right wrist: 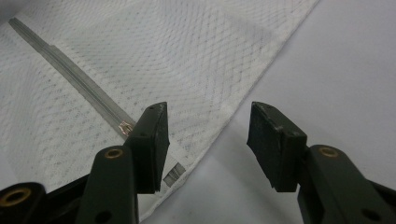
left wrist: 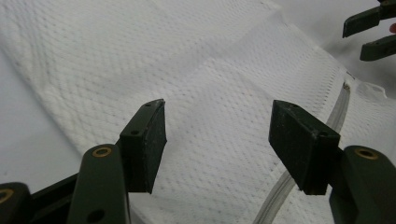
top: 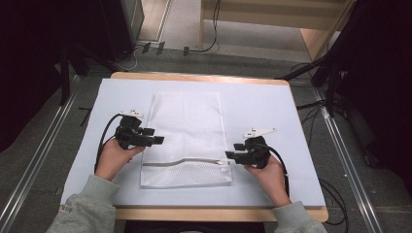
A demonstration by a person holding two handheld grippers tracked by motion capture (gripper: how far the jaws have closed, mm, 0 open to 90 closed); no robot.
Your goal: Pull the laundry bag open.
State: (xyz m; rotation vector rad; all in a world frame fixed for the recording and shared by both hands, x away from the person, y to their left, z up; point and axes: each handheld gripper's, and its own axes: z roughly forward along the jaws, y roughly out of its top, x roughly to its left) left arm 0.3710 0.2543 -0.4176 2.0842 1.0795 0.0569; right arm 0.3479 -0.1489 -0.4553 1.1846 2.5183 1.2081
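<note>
White mesh laundry bag [top: 187,138], one item, lay flat along the middle of the table [top: 262,97], its zipper [top: 187,162] running across near the end closest to the table's near edge. Left gripper [top: 156,140], held in the person's left hand [top: 114,158], hovered over the bag's left edge with jaws released and holding nothing. Right gripper [top: 229,156] stood at the bag's right edge by the zipper's end, jaws likewise spread and empty.
</note>
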